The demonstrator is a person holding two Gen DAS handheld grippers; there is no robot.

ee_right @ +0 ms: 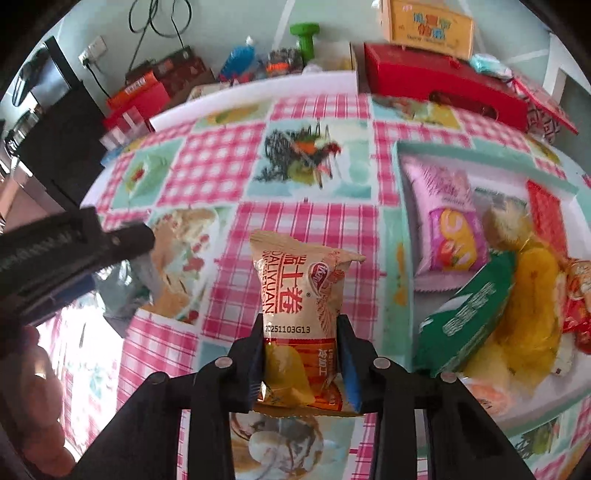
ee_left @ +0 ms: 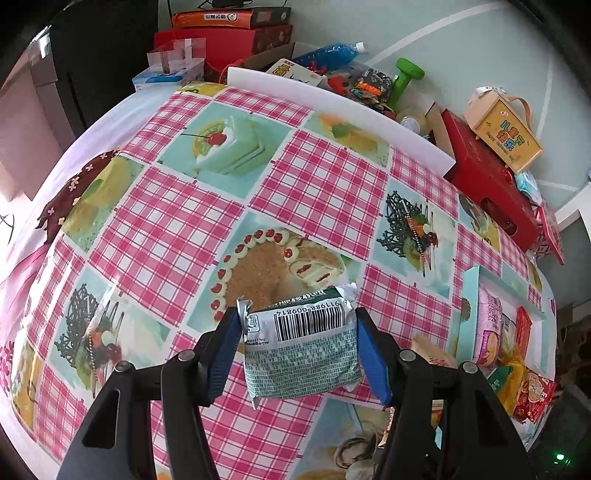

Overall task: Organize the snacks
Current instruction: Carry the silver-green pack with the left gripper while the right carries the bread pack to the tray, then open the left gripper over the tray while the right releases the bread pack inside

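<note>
My left gripper [ee_left: 297,332] is shut on a green-and-white snack packet [ee_left: 301,347], barcode side up, held above the checked tablecloth. My right gripper [ee_right: 301,339] is shut on a tan-and-orange snack packet [ee_right: 299,295] that stands upright between the blue pads. To its right lies a pale turquoise tray [ee_right: 400,221] holding a pink packet [ee_right: 448,229], a green packet [ee_right: 467,314], a yellow wrapped snack [ee_right: 532,295] and red packets [ee_right: 546,218]. The same tray [ee_left: 469,295] shows at the right edge of the left wrist view. The left tool's dark body [ee_right: 70,251] reaches in from the left.
A white board [ee_left: 332,107] edges the table's far side. Behind it stand red boxes [ee_left: 484,177], an orange box [ee_left: 506,129], a green dumbbell [ee_left: 406,81], a blue bottle [ee_left: 328,53] and stacked cartons [ee_left: 229,33]. A person's hand [ee_right: 33,398] shows at the lower left.
</note>
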